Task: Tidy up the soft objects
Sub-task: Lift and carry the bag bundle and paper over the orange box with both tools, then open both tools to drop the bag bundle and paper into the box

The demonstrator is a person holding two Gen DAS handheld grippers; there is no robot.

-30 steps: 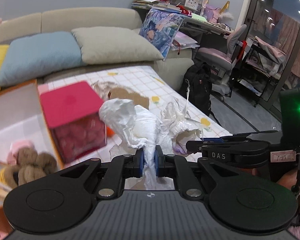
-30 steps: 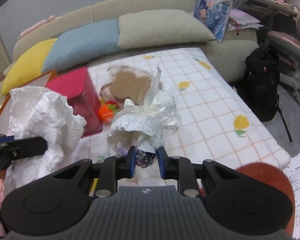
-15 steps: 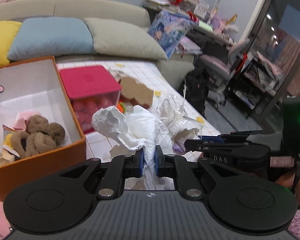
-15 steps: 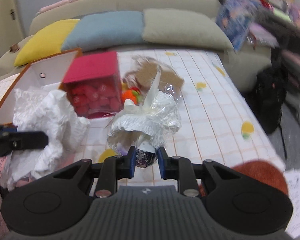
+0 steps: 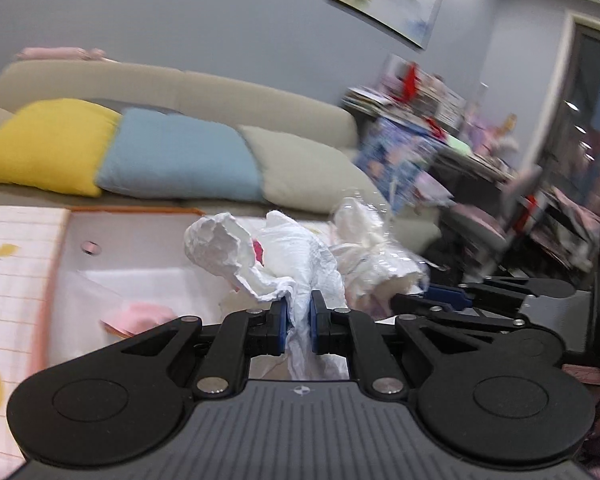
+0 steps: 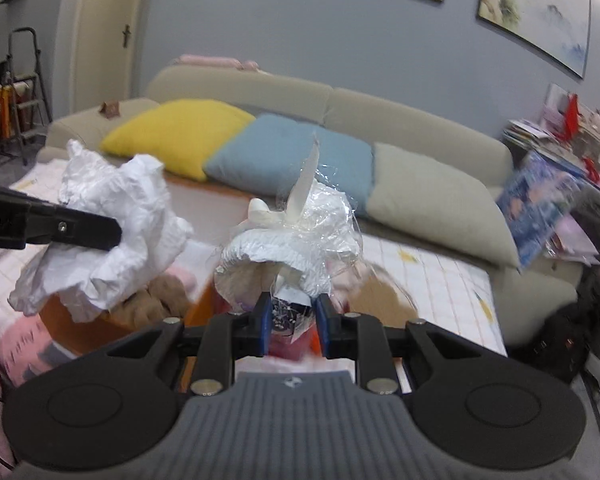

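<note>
On the left we hold our left gripper [image 5: 299,316] with its jaws drawn narrow and clamped on a crumpled white paper wad [image 5: 260,256], which rides in the air over the open orange box [image 5: 132,211]. Inside that box we can already see a pink soft item [image 5: 140,316] and a brown plush [image 6: 156,300], so some sorting looks done. To the right, our right gripper [image 6: 291,322] is pinched on a plastic-wrapped white bundle [image 6: 300,240] tied with a ribbon, also aloft, just beside the wad and near the box's edge. We judge both pieces are mid-carry: neither is set down yet, and dropping them into the box is what remains, as far as we can tell
</note>
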